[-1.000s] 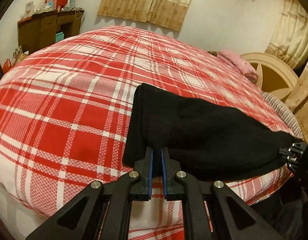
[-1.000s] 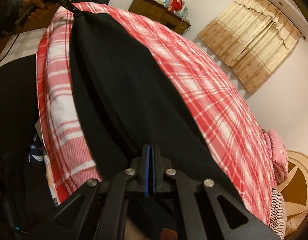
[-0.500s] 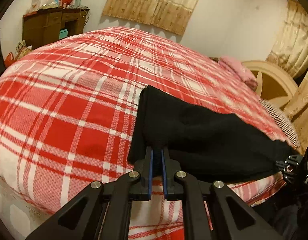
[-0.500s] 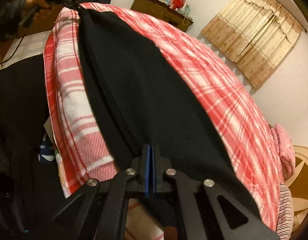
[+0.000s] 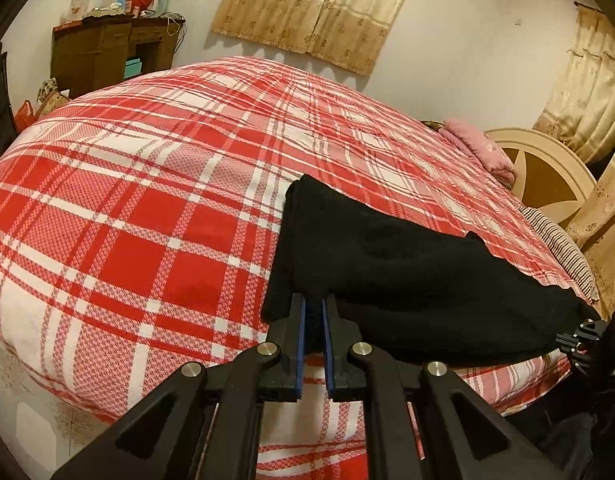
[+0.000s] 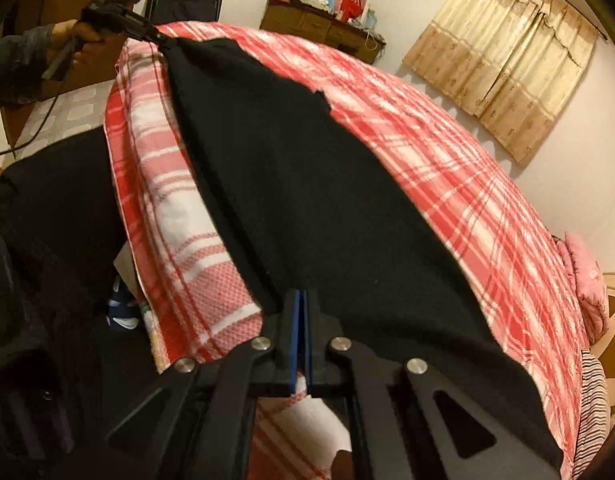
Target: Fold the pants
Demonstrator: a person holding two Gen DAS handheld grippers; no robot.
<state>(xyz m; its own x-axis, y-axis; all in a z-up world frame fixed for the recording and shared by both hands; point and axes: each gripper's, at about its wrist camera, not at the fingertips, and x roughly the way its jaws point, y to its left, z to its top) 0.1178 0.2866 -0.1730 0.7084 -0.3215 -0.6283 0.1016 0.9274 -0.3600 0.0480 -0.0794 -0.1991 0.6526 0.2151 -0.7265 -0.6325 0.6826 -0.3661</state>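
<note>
The black pants (image 5: 407,276) lie folded lengthwise along the near edge of the bed, stretched between my two grippers. My left gripper (image 5: 313,308) is shut on one end of them. My right gripper (image 6: 302,300) is shut on the other end; the pants (image 6: 307,200) run from it to the left gripper (image 6: 123,26) at the far corner. The right gripper also shows at the right edge of the left wrist view (image 5: 583,336).
The bed has a red and white plaid cover (image 5: 147,200). A pink pillow (image 5: 479,148) and a cream headboard (image 5: 547,172) are at the far right. A wooden dresser (image 5: 107,52) stands by the curtained wall. The person's dark clothing (image 6: 47,240) is beside the bed edge.
Both grippers have drawn the pants back toward the near edge of the bed while staying shut. More plaid cover shows beyond the pants, and a notch in their far edge has come into view.
</note>
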